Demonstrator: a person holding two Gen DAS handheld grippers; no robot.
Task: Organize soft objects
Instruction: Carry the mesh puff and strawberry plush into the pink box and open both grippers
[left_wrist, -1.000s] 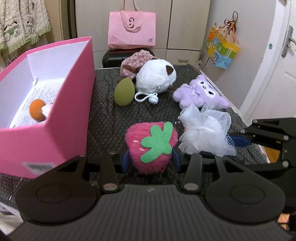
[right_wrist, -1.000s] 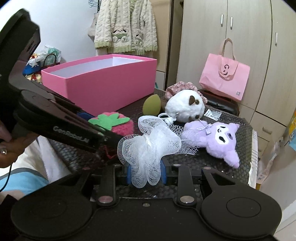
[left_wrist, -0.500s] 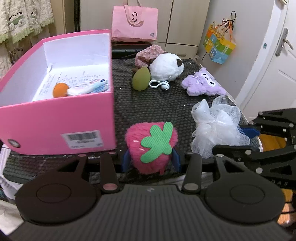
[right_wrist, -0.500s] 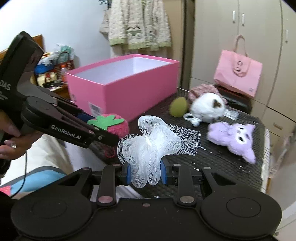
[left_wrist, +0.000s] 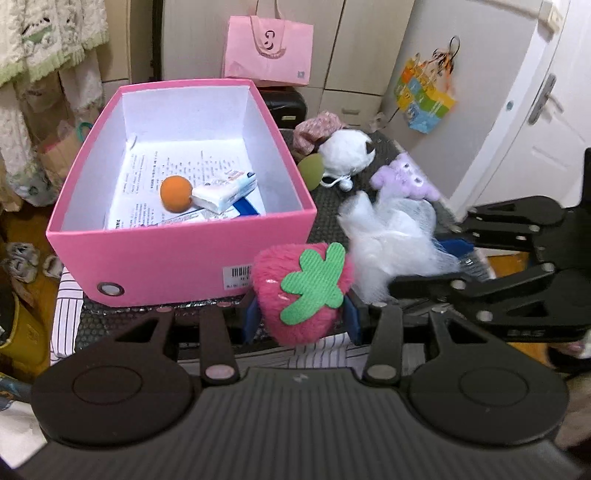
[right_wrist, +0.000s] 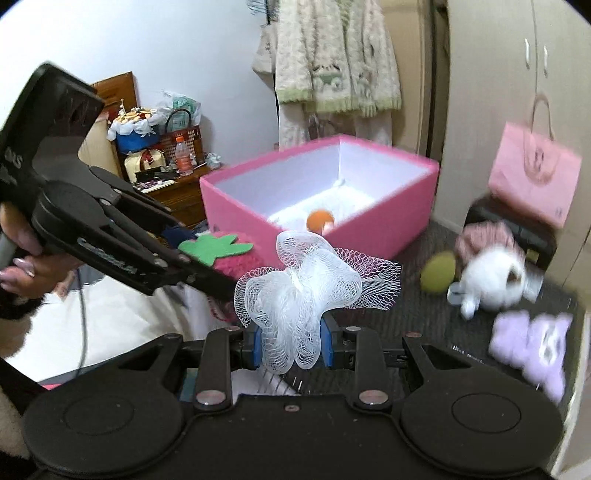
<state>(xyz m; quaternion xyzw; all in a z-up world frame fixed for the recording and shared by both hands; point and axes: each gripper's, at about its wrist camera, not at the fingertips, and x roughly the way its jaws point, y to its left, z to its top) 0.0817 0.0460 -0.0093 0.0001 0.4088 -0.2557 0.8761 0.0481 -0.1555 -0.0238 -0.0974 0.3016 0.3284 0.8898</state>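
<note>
My left gripper (left_wrist: 300, 320) is shut on a pink plush strawberry (left_wrist: 301, 295) with a green leaf, held in the air in front of the near wall of the open pink box (left_wrist: 177, 258). My right gripper (right_wrist: 291, 341) is shut on a white mesh bath pouf (right_wrist: 306, 291), also lifted, to the right of the strawberry (right_wrist: 231, 254). The box (right_wrist: 399, 218) holds an orange ball (left_wrist: 176, 188), a tissue pack (left_wrist: 225, 192) and printed paper.
On the black mat (left_wrist: 328, 206) behind lie a green sponge egg (left_wrist: 310, 170), a white plush (left_wrist: 345, 152), a purple plush (left_wrist: 406, 179) and a pink floral fabric piece (left_wrist: 314, 131). A pink bag (left_wrist: 269, 51) stands against the cabinets. A door is at the right.
Both grippers have lifted and pulled back with their objects. The view now looks down into the pink box, which sits nearer and more centred.
</note>
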